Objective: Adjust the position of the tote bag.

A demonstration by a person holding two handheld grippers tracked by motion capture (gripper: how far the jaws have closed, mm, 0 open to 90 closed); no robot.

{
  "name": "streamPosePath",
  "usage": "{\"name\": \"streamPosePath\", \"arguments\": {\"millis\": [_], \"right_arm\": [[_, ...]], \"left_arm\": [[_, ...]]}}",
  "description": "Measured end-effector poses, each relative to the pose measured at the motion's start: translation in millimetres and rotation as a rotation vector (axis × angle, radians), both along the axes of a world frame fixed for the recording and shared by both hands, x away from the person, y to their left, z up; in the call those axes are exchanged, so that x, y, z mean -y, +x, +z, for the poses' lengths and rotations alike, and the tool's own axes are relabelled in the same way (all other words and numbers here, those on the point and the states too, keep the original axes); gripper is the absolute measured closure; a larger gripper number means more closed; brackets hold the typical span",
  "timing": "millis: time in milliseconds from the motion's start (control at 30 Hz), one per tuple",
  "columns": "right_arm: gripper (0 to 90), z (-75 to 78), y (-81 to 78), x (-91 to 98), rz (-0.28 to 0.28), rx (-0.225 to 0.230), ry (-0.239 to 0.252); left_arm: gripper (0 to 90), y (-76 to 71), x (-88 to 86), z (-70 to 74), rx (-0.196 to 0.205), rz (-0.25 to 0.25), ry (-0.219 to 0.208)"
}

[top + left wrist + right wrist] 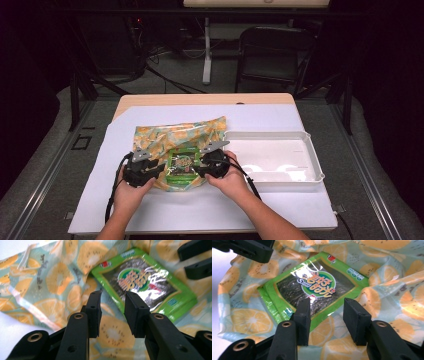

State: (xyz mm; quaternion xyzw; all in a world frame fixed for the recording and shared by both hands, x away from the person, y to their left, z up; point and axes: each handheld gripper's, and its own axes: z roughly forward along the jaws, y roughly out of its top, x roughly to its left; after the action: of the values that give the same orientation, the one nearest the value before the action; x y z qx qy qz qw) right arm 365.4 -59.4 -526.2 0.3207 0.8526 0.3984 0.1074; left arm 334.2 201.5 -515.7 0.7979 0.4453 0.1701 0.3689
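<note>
Scene: a person sits at a bench (150, 100) covered by a white sheet (210, 210), a gripper in each hand.
Snack packet: a flat green packet (181, 167) with a dark glossy window and round logo lies face up on the lemon-print bag (175, 135), a little left of the bench's middle, between the two grippers.
Lemon-print bag: crumpled plastic, pale blue with orange-yellow slices, spread under the packet and reaching toward 12 o'clock from it.
Left gripper: left gripper (156, 169) sits at 9 o'clock of the packet; in its own view (112, 312) the fingers (93, 312) stand apart with nothing between them, hovering over the bag just short of the packet's near edge (147, 287).
Right gripper: right gripper (200, 167) sits at 3 o'clock of the packet; in its own view (329, 320) the fingers (355, 320) are spread wide, gripping nothing, the packet (314, 290) just ahead of the tips.
Tray: an empty white tray (310, 150) rests at 3 o'clock of the bag, just beside it.
</note>
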Motion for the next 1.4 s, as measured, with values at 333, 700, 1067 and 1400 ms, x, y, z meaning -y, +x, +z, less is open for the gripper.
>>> {"name": "streamPosePath", "arguments": {"millis": [333, 700, 1067, 1400], "right_arm": [[56.6, -1.1, 1.1, -2.6, -0.013, 0.004, -0.020], [59.3, -1.3, 3.7, -0.9, -0.036, -0.034, -0.010], [67.7, -3.9, 4.7, -3.0, -0.066, -0.010, -0.050], [68.4, -8.9, 3.7, -8.7, -0.056, -0.012, -0.072]], "left_arm": [[66.4, 16.0, 0.1, 7.0, -0.054, 0.009, -0.104], [58.1, 29.1, 3.3, 8.4, -0.086, 0.063, -0.128], [49.6, 37.0, 7.2, 1.3, -0.161, 0.051, -0.117], [48.1, 41.2, 12.4, -5.3, -0.211, 0.039, -0.125]]}}
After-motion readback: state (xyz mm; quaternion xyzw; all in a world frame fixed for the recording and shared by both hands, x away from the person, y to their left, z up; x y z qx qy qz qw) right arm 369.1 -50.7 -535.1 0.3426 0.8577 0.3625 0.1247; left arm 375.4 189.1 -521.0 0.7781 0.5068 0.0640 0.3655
